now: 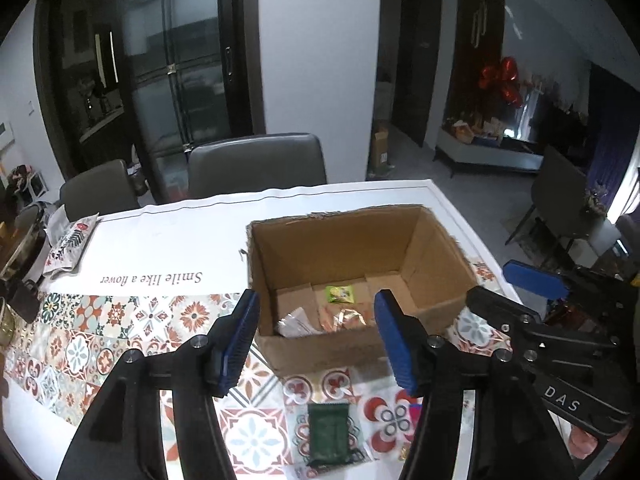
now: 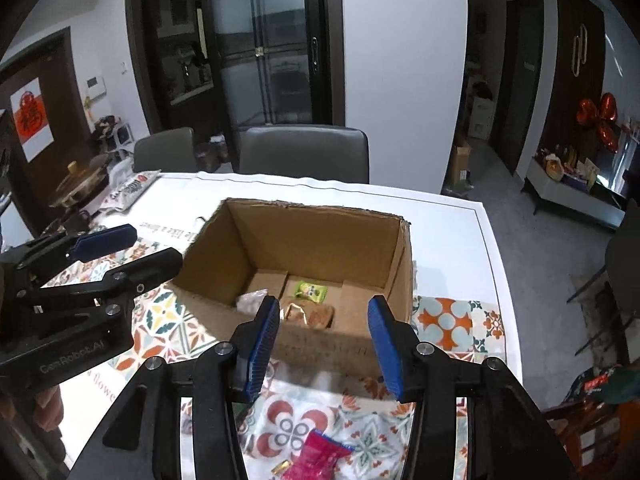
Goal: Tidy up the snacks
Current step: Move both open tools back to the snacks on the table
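Crinkly foil packets [image 1: 343, 317] in corrugated carton [image 1: 436, 240]

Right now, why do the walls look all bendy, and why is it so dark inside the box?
Left wrist view: the fisheye lens bows the door frames and leaves black corners; dim room light shades the cardboard box, yet the green packet still shows. Right wrist view: same curving; the box's near wall sits in shadow, and the pink packet at the bottom edge looks slightly soft.
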A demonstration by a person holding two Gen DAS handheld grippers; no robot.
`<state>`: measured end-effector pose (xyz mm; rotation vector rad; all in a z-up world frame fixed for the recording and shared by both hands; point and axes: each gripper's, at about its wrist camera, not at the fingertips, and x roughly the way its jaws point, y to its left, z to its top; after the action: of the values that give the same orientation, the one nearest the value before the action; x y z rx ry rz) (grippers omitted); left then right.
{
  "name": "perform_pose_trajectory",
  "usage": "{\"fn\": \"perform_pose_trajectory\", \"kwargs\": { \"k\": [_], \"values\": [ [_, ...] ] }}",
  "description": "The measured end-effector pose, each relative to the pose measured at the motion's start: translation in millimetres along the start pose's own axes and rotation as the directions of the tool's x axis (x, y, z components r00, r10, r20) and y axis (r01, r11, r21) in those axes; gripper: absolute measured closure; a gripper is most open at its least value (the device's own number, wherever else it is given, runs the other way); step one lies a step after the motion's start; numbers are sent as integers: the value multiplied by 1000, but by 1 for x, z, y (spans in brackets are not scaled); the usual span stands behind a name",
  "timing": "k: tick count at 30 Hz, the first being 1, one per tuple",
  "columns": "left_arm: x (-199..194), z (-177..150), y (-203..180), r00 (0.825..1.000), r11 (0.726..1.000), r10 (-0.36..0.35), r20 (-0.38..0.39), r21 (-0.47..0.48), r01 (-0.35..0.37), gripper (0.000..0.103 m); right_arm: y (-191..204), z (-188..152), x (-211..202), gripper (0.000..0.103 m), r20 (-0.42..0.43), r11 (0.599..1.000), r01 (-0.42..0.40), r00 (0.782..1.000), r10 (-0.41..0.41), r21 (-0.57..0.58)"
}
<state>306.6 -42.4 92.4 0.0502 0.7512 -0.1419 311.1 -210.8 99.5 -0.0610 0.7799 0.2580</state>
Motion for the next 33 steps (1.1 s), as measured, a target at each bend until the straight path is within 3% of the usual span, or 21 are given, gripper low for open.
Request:
{"fn": "perform_pose_trajectory", "kwargs": {
  "k": [17, 29, 33],
  "values": [
    [-50, -73, -26, 998, 999, -13, 55, 42, 11, 41, 9, -80, -50, 56, 61, 998, -54, 997, 53, 11],
    [-40, -140, -38, 996, 997, -55, -73, 50, 59, 41, 20, -135, -49, 56, 7, 998, -65, 998, 65, -22],
    [-26, -164, -39, 985, 996, -78, -153, 25, 83, 41, 26, -154, -38, 56, -48, 996, -79, 996, 77, -38]
  ]
}}
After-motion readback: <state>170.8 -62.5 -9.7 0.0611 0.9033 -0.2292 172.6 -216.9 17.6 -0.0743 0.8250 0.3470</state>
